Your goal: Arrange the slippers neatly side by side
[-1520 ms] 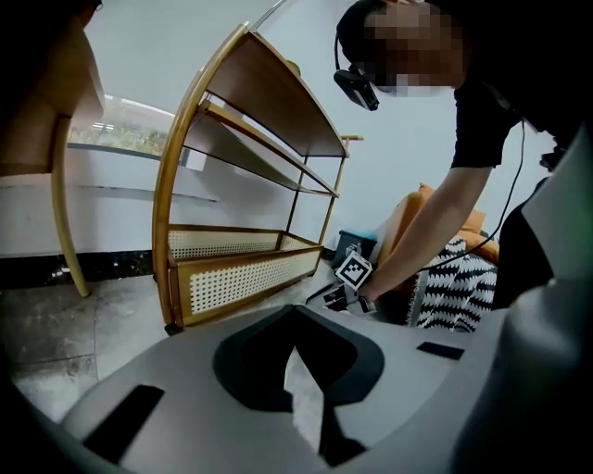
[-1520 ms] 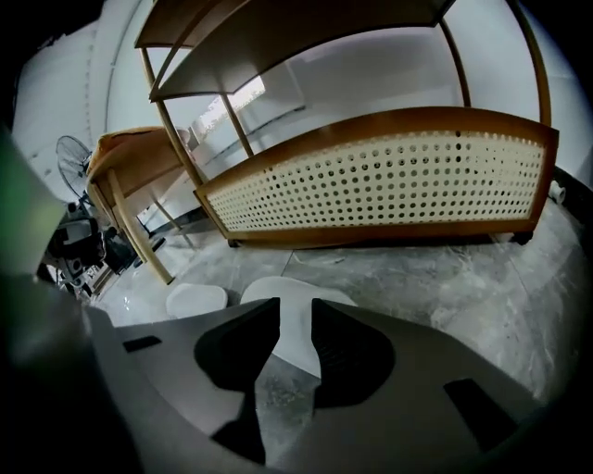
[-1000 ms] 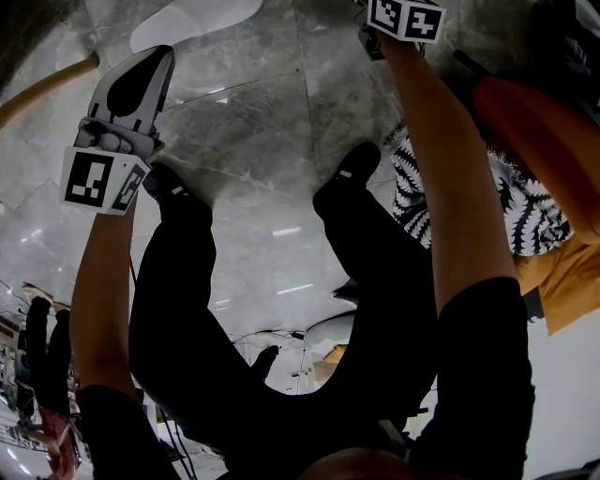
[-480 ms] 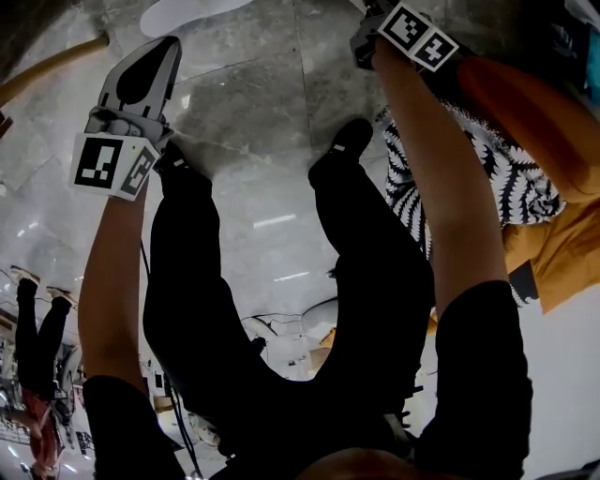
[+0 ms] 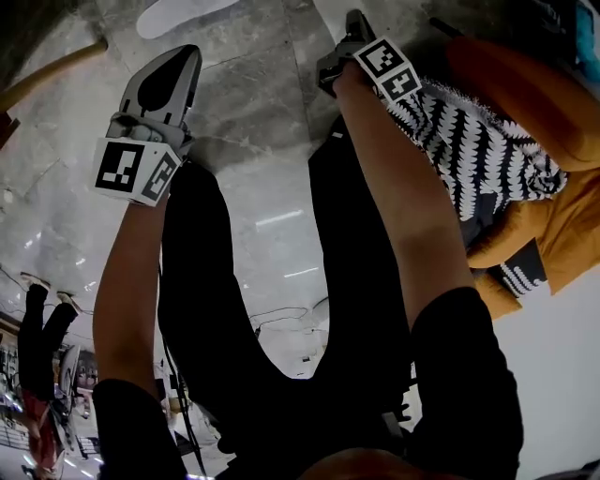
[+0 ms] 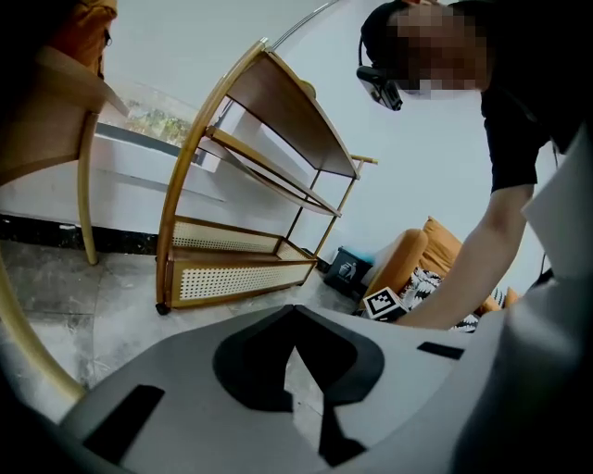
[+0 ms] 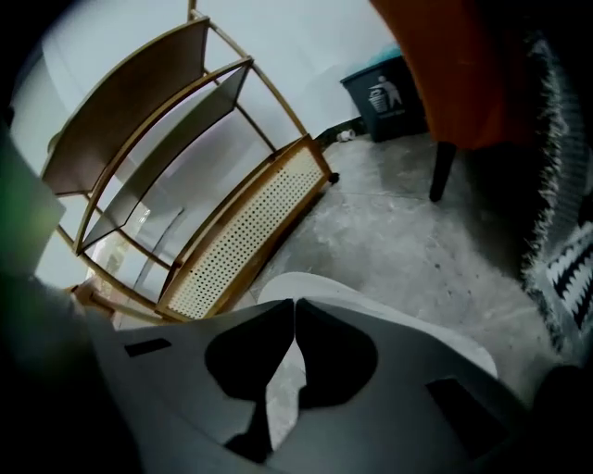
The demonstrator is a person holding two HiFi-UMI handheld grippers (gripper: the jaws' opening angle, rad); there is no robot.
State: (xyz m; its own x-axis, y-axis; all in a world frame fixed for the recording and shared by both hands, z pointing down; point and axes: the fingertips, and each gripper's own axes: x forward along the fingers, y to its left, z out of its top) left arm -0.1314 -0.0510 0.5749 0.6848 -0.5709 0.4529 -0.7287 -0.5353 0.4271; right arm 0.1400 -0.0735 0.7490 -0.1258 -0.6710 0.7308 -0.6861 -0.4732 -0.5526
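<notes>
Fingertips (image 6: pixel 278 324) of the left gripper (image 6: pixel 295 310) meet with only bare floor (image 5: pixel 262 122) showing past them. The right gripper (image 7: pixel 295 304) likewise has its jaws together and holds nothing.

Only 1 relation matters for the coming move. A white slipper (image 7: pixel 386 310) lies on the floor just beyond the right gripper's tips, partly hidden behind the jaws. Its long axis runs across the line the jaws point along, not with it. The other slipper (image 5: pixel 178 14) sits at the top edge of the head view, ahead of the left gripper and clearly apart from it. It too lies crosswise, and open floor separates the 2 slippers.

By my reading, the right hand is much nearer to its slipper. Both grippers must open before either can take hold, and the left must reach farther forward.

Underfoot is polished grey marbled stone with bright reflections, so a slipper would probably slide easily. A wooden rack (image 6: pixel 232 268) with a woven bottom tier stands by the white wall. A dark bin (image 7: pixel 384 93) sits beside it. An orange armchair (image 5: pixel 525 84) with a black-and-white throw (image 5: pixel 478 141) is on the person's right.
</notes>
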